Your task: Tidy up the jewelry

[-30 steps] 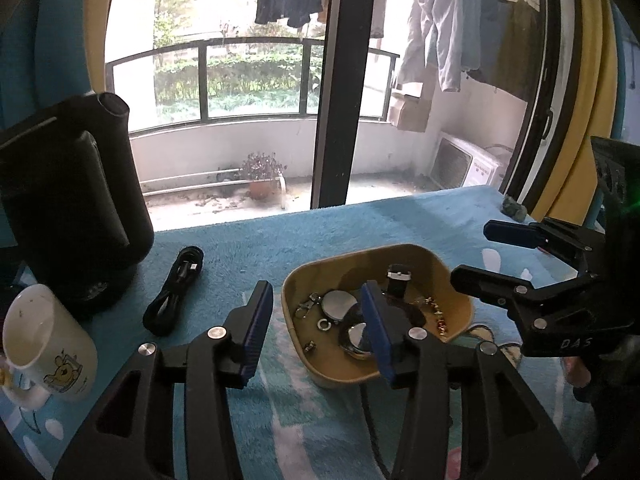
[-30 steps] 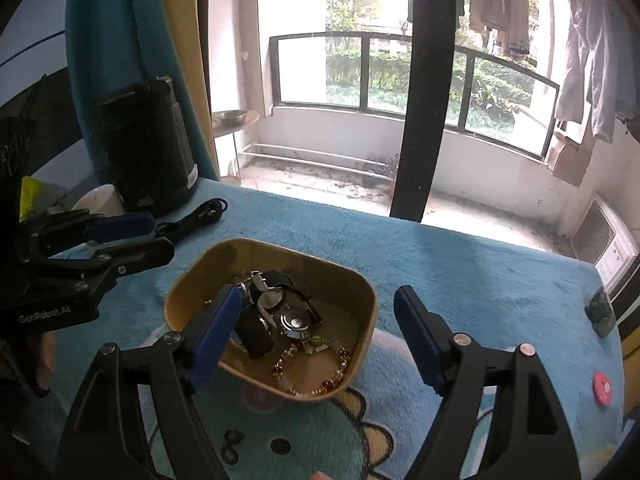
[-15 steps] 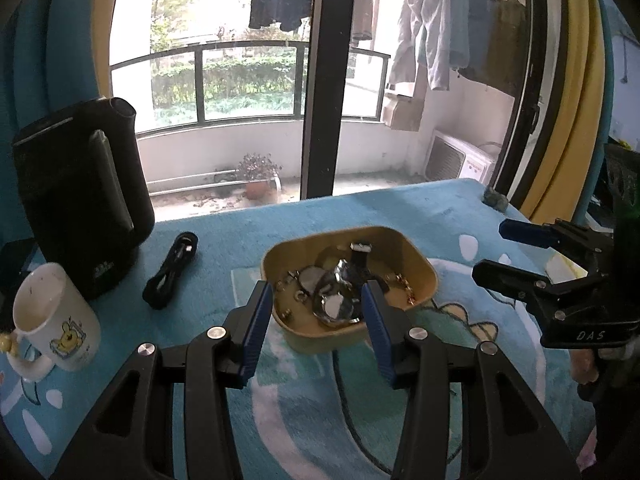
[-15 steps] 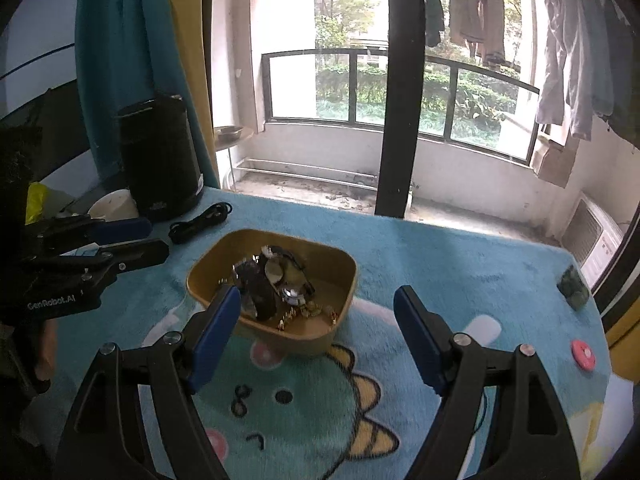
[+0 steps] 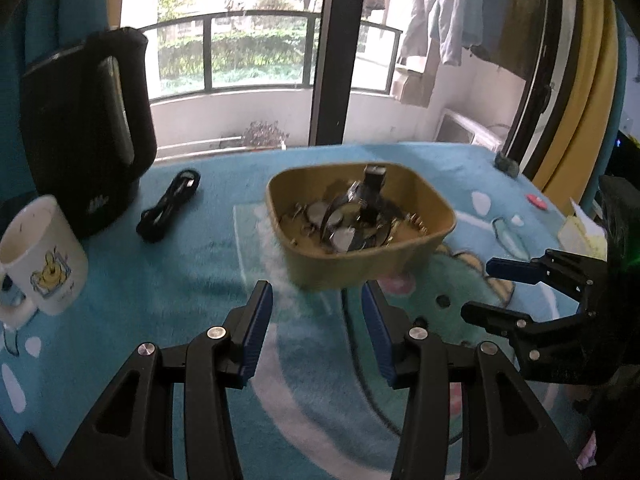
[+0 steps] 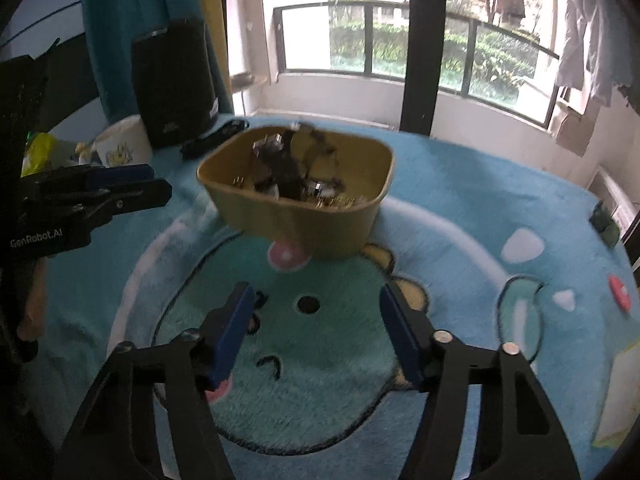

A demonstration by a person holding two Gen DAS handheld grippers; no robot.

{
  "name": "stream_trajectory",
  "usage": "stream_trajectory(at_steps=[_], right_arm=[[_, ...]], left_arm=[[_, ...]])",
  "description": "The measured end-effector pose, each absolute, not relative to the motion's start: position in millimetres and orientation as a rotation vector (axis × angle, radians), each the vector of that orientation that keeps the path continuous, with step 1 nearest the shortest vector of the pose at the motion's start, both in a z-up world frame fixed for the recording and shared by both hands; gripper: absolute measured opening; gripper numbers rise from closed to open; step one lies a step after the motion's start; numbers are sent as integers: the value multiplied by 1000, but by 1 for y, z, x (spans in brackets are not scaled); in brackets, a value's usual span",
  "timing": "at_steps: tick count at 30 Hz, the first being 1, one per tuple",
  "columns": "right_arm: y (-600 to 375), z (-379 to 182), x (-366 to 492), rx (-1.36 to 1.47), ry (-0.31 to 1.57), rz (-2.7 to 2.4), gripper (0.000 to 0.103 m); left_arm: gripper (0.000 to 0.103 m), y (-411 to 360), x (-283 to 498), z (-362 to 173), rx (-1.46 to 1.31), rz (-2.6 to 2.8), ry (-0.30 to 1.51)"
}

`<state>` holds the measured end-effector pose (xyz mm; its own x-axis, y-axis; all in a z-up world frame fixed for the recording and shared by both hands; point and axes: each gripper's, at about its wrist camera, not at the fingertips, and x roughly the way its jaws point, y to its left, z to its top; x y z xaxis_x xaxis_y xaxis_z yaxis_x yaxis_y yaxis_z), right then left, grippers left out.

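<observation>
Each camera rides its own gripper, looking forward and down over the blue rug (image 5: 192,280) toward the balcony window (image 6: 420,60); both take in the tan bowl (image 5: 360,256) close ahead, each catching the other gripper at its edge

I see a fluffy, matt blue plush cover (image 6: 460,208) on the counter. The mustard bowl (image 5: 360,260) looks like smooth, matt plastic — its jewelry (image 5: 344,220) glints like polished metal. My grippers' fingers (image 6: 228,332) carry matt blue pads. The mug (image 5: 44,256) is glossy ceramic, the kettle (image 5: 84,128) black plastic.
</observation>
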<state>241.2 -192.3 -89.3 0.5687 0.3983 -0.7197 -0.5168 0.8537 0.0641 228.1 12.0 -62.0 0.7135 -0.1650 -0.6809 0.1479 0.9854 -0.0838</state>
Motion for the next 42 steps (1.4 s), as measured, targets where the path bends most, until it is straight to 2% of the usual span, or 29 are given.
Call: stream_trajectory(at_steps=[6,19,26,30,42], right_arm=[[-181,-104,242,-180,850,570,48],[-157,-115,241,-224,890,601,45],[-148,-116,243,-264,884,600,29],[-143,-115,242,-276,883,612,14],[-131,-114,240,-295,877,608,13]], left_arm=[[49,27,224,-75,-37,-155,777],[49,43,219,-87,-75,-158,788],[49,54,220,-91,-107,-155,785],[49,58,221,-94,-124,-162,786],[49,57,223,-93,-117,-164,787]])
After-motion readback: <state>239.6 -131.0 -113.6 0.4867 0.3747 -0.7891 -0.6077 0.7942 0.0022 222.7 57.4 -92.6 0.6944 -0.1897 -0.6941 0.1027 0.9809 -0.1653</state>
